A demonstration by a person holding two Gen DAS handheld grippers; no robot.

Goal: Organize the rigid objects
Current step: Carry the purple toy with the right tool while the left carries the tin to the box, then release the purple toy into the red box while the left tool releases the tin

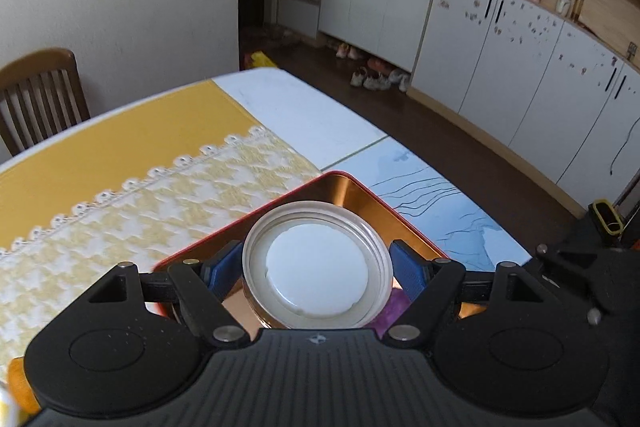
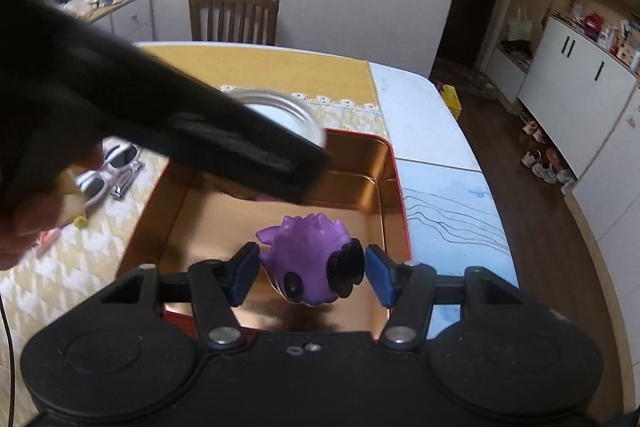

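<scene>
A red tin box (image 1: 360, 195) with a shiny copper inside sits on the table; it also shows in the right wrist view (image 2: 384, 187). My left gripper (image 1: 316, 271) is shut on a round white jar lid (image 1: 318, 265) and holds it over the tin. The lid shows in the right wrist view (image 2: 296, 115) behind the left gripper's black body. My right gripper (image 2: 312, 273) is open around a purple monster figure (image 2: 308, 255) that rests on the tin's floor, with small gaps at both blue pads. A purple bit of it (image 1: 390, 309) shows under the lid.
White sunglasses (image 2: 108, 171) and a metal nail clipper (image 2: 128, 179) lie on the yellow-white cloth (image 1: 120, 223) left of the tin. A wooden chair (image 2: 234, 13) stands at the table's far side. The table edge and dark floor lie to the right, with white cabinets (image 1: 500, 59) beyond.
</scene>
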